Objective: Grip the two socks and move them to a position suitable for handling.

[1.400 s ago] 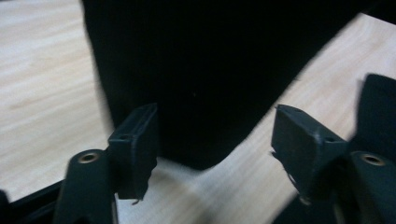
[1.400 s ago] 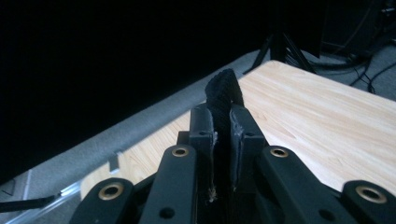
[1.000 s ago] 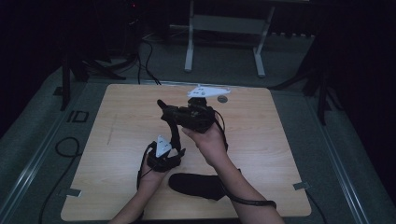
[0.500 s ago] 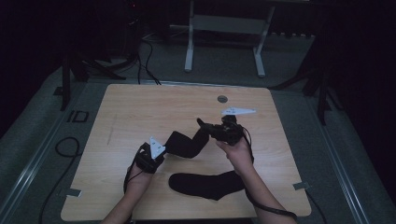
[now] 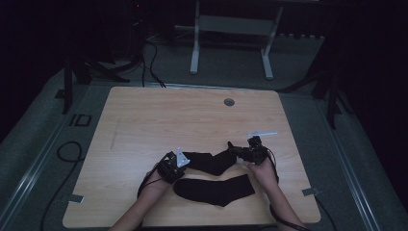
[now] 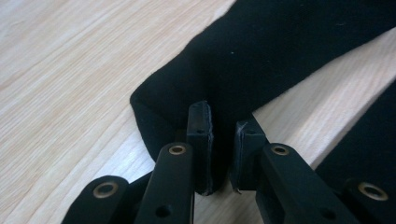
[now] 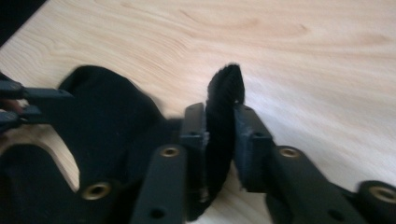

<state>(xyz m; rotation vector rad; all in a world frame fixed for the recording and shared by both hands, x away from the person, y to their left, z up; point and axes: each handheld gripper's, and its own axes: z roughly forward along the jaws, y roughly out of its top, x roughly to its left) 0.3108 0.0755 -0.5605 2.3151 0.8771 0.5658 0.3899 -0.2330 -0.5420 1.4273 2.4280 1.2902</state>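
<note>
My left hand-held gripper (image 6: 219,140) pinches one end of the upper sock (image 5: 211,161) with narrow jaws. My right hand-held gripper (image 7: 219,140) has just been opening, and the other end stands between its pads (image 7: 247,135), maybe loose already. This sock lies near the front edge of the bench (image 5: 144,115), just behind the second sock (image 5: 216,190). If the right end slips early, it may fold and land crooked.

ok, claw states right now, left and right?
Left claw: shut on one end of the held sock.
Right claw: jaws have just been opening, but the sock's other end is between them, pads touching it.
</note>
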